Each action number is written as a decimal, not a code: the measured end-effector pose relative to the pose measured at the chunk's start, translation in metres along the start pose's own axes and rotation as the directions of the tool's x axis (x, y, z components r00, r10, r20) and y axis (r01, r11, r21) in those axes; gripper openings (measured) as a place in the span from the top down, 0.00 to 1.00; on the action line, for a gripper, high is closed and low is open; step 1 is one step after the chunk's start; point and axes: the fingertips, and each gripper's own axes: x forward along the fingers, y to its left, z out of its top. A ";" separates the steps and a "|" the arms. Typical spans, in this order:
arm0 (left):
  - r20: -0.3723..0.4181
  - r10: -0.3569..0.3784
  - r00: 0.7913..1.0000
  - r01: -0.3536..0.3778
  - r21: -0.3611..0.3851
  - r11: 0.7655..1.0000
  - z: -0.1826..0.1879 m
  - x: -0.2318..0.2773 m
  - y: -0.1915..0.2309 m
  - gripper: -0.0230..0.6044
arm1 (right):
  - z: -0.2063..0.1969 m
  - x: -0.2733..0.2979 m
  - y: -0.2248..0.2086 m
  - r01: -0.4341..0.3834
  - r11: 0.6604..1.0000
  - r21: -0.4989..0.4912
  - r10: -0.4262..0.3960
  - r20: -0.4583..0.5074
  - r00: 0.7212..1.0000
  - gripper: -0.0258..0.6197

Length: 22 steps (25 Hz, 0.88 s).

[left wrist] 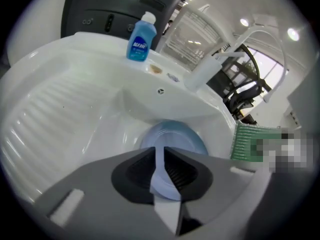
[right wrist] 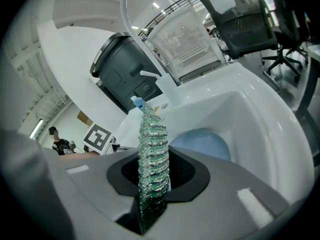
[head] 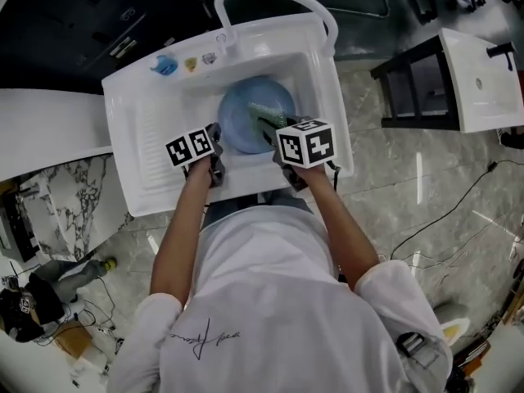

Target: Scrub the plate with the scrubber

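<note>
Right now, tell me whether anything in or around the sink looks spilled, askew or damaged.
Nothing stands out. The blue plate sits in the sink, rim pinched by the left gripper; the right gripper clamps the green scrubber. The soap bottle stands upright on the ledge.

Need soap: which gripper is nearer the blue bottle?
Left. The left gripper, clamped on the plate, is on the bottle's side; the right gripper, holding the scrubber, is farther right.
</note>
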 end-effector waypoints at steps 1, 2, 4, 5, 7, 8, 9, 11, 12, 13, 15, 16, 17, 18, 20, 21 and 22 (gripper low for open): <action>-0.003 0.007 1.000 -0.007 -0.029 1.000 -0.001 0.005 0.003 0.88 | 0.001 0.006 -0.001 0.002 1.000 -0.003 -0.002 -0.015 1.000 0.87; -0.011 0.008 1.000 -0.008 -0.053 0.999 -0.002 0.010 0.005 0.88 | 0.001 0.011 -0.002 0.002 1.000 -0.003 -0.002 -0.030 1.000 0.88; -0.038 0.000 0.999 -0.003 -0.085 0.996 -0.008 0.019 0.006 0.88 | 0.001 0.021 -0.006 0.008 1.000 -0.006 -0.009 -0.055 0.998 0.87; -0.054 -0.004 0.999 -0.001 -0.099 0.995 -0.011 0.023 0.007 0.88 | 0.003 0.026 -0.008 0.017 1.000 -0.012 -0.017 -0.062 0.998 0.87; -0.082 0.002 0.997 -0.013 -0.132 0.991 -0.015 0.031 0.012 0.88 | 0.004 0.038 -0.014 0.029 0.999 -0.024 -0.031 -0.083 0.996 0.87; -0.094 0.015 0.995 -0.029 -0.142 0.989 -0.017 0.034 0.017 0.88 | 0.003 0.044 -0.016 0.030 0.999 -0.028 -0.033 -0.099 0.995 0.87; -0.105 0.031 0.994 -0.046 -0.147 0.988 -0.019 0.037 0.021 0.87 | 0.000 0.050 -0.017 0.027 0.999 -0.031 -0.031 -0.121 0.992 0.87; -0.129 0.049 0.990 -0.069 -0.153 0.986 -0.024 0.041 0.028 0.85 | -0.007 0.062 -0.018 0.014 0.999 -0.032 -0.019 -0.170 0.985 0.87; -0.139 0.048 0.989 -0.071 -0.163 0.984 -0.026 0.044 0.030 0.85 | -0.011 0.068 -0.019 0.005 0.999 -0.036 -0.012 -0.194 0.981 0.87; -0.148 0.045 0.988 -0.072 -0.180 0.981 -0.027 0.047 0.031 0.85 | -0.014 0.075 -0.020 -0.003 0.999 -0.044 -0.007 -0.217 0.976 0.87; -0.163 0.047 0.986 -0.082 -0.217 0.973 -0.031 0.051 0.036 0.84 | -0.022 0.089 -0.021 -0.017 0.998 -0.059 0.001 -0.267 0.964 0.87; -0.172 0.053 0.984 -0.092 -0.226 0.970 -0.035 0.052 0.039 0.83 | -0.028 0.095 -0.022 -0.023 0.998 -0.056 0.005 -0.291 0.957 0.87; -0.181 0.060 0.982 -0.101 -0.227 0.969 -0.038 0.054 0.041 0.81 | -0.032 0.101 -0.024 -0.025 0.998 -0.050 0.008 -0.310 0.951 0.87; -0.189 0.065 0.980 -0.108 -0.225 0.968 -0.040 0.056 0.042 0.79 | -0.034 0.106 -0.027 -0.024 0.999 -0.043 0.009 -0.323 0.946 0.87; -0.201 0.069 0.977 -0.115 -0.227 0.967 -0.041 0.061 0.043 0.78 | -0.033 0.115 -0.032 -0.018 0.999 -0.034 0.006 -0.337 0.941 0.87; -0.207 0.069 0.976 -0.118 -0.235 0.965 -0.042 0.062 0.045 0.76 | -0.032 0.119 -0.034 -0.017 0.999 -0.028 0.006 -0.344 0.939 0.87; -0.215 0.068 0.974 -0.121 -0.245 0.962 -0.044 0.064 0.046 0.74 | -0.032 0.123 -0.036 -0.018 1.000 -0.019 0.010 -0.353 0.935 0.87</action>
